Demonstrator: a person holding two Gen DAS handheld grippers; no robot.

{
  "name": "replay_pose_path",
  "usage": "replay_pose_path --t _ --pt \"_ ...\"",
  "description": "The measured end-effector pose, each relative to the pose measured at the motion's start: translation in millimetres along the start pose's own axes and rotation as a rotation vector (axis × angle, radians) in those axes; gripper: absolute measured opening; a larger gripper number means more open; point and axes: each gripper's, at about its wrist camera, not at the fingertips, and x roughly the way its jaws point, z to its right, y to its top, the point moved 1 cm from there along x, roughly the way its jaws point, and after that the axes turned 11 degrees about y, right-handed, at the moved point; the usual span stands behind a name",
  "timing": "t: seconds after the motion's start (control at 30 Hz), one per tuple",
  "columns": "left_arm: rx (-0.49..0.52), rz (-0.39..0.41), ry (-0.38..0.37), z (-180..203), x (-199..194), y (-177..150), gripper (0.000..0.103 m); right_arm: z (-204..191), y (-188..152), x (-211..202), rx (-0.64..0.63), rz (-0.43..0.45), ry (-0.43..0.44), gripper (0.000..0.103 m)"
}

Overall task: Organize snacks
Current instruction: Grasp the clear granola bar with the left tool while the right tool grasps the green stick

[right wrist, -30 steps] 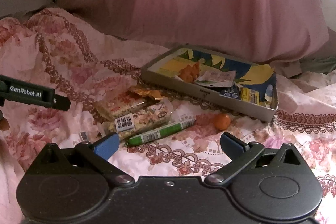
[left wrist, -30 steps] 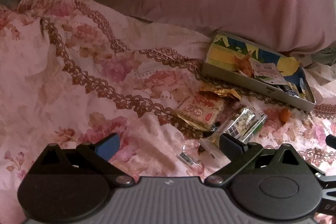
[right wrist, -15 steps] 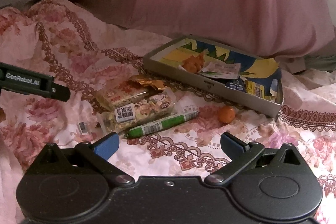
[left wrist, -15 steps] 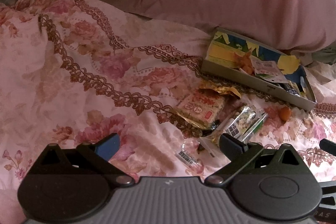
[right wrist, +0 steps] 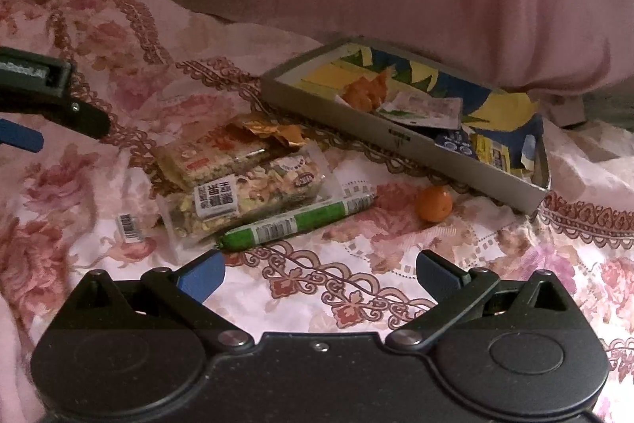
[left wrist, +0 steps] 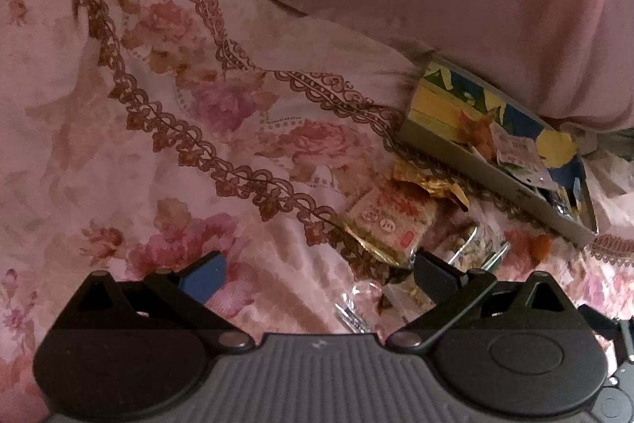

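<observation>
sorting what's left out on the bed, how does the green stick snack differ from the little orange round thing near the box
The green tube-shaped stick snack is long and thin; the small orange round snack is compact and ball-like. The green stick carries a white printed label, while the orange one looks plain. The stick lies against the clear packet of mixed snacks; the orange one sits alone, nearer the shallow grey cardboard box. Both rest on the floral bedspread, outside the box.
</observation>
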Motion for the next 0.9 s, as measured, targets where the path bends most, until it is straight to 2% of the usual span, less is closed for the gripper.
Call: replay_pose_path --t 0.1,0.23,0.4,0.53,0.67,0.8,0.9 --pt "0.05 0.015 -0.017 2.2 3.6 6.9 0.103 5.7 2.6 6.2 0.038 -0.007 0.007 0.102" --pt "0.179 0.079 -0.032 14.8 2.6 17.5 0.103 14.1 6.9 16.1 0.097 -0.007 0.017 0.102" --pt "0.328 0.119 -0.116 38.9 8.4 26.6 0.103 26.3 13.3 38.2 0.197 -0.019 0.022 0.102" --pt "0.395 0.158 -0.173 57.7 16.0 33.1 0.103 29.9 16.7 54.8 0.251 -0.028 0.03 0.102" --pt "0.422 0.169 -0.208 68.2 24.7 34.5 0.103 24.5 20.7 67.5 0.237 -0.023 0.027 0.102" --pt "0.418 0.134 -0.235 69.6 31.9 30.3 0.103 15.3 24.1 70.6 0.173 -0.016 -0.014 0.102" --pt "0.435 0.148 -0.237 70.1 32.1 27.3 0.103 12.2 21.7 71.4 0.155 -0.062 -0.039 0.102"
